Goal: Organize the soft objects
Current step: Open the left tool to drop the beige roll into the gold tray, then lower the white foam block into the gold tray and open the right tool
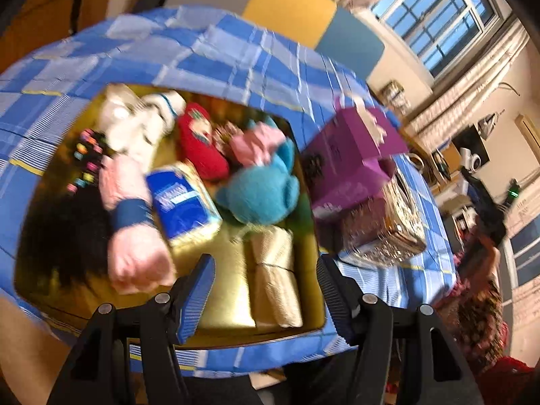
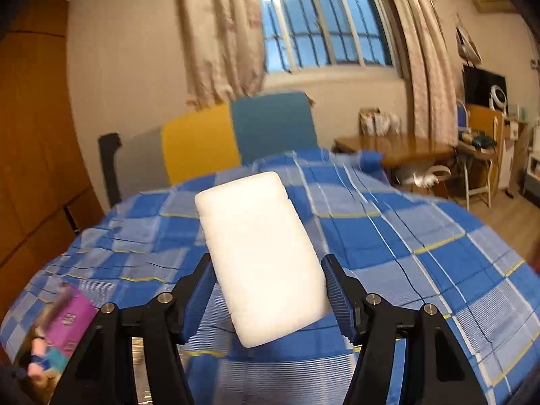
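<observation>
In the left wrist view a gold tray (image 1: 226,307) lies on the blue plaid bedcover (image 1: 216,54) and holds soft things. Among them are a teal plush (image 1: 260,192), a red plush (image 1: 199,145), a white plush (image 1: 135,118), a pink roll with a blue band (image 1: 131,216), a blue tissue pack (image 1: 182,202), a black wig (image 1: 64,222) and a beige folded cloth (image 1: 276,280). My left gripper (image 1: 265,270) hovers over the tray's near side, open, with nothing between its pads. My right gripper (image 2: 266,270) is raised above the bed and shut on a white soft block (image 2: 260,253).
A purple box (image 1: 347,165) and a glittery basket (image 1: 388,229) stand on the bed just right of the tray. The purple box (image 2: 72,317) also shows low left in the right wrist view. Yellow and teal headboard panels (image 2: 236,135), a wooden desk (image 2: 395,146) and a window lie beyond the bed.
</observation>
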